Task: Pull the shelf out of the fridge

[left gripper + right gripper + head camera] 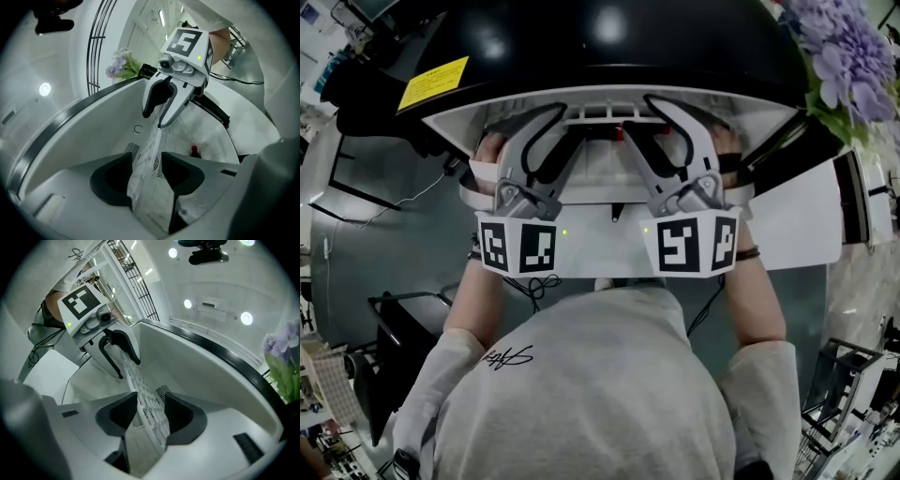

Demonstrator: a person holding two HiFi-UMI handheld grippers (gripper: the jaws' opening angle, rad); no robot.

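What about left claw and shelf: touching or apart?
Cannot tell. Left gripper view: the shelf edge stands between spread jaws of the left claw, neither gap nor contact plain.

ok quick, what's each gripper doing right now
left gripper: open, with the edge of the white-trimmed clear fridge shelf between its fingers, not clamped.
right gripper: open, same shelf edge between its fingers, not clamped.

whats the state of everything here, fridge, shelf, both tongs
fridge, open
shelf, in the fridge, front edge between both tongs, clamped by neither
left tongs, open, jaws either side of the shelf edge
right tongs, open, jaws either side of the shelf edge
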